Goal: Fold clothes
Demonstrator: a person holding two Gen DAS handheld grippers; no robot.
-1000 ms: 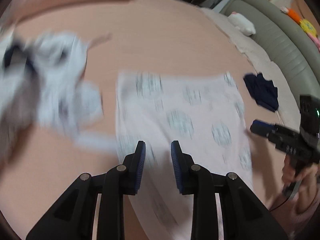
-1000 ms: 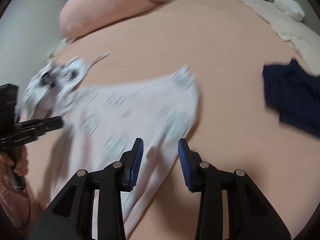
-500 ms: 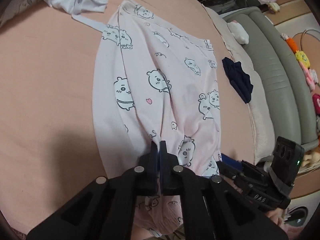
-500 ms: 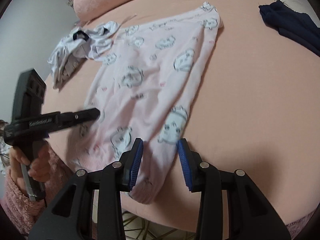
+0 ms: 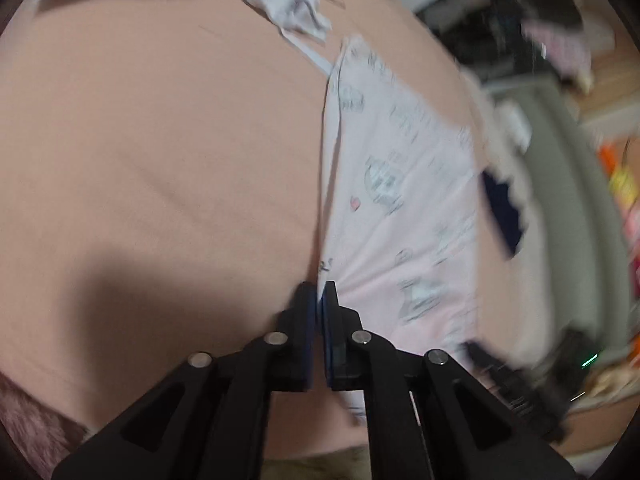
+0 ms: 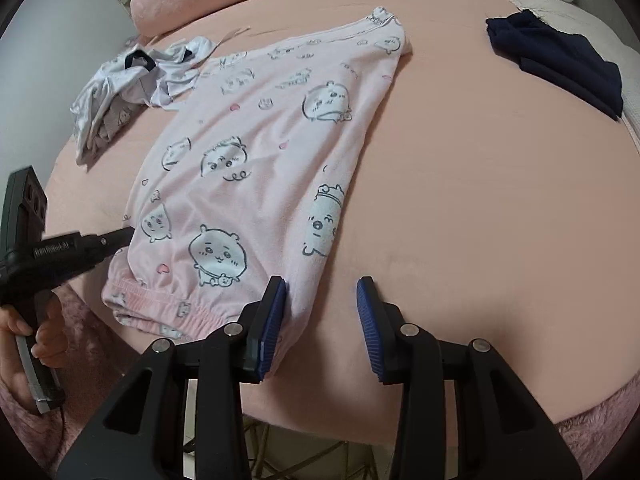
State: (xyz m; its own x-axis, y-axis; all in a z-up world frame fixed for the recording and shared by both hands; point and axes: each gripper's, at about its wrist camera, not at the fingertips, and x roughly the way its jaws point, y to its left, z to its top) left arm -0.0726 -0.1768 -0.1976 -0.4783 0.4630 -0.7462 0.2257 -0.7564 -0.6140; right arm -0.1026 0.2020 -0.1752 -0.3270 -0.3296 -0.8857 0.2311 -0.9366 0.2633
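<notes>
Pink cartoon-print pyjamas (image 6: 256, 184) lie flat ahead of both grippers; left gripper (image 5: 319, 300) pinches their edge. Right gripper (image 6: 322, 308) gapes wide, hem beside its left finger (image 6: 272, 320).

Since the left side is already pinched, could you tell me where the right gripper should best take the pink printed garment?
Take the pink printed garment at its near right corner, where the gathered band ends, coming in low from the bed's near edge. That corner droops over the edge beside the open right gripper, so its jaws could likely close across the free hem, level with the left gripper.
</notes>
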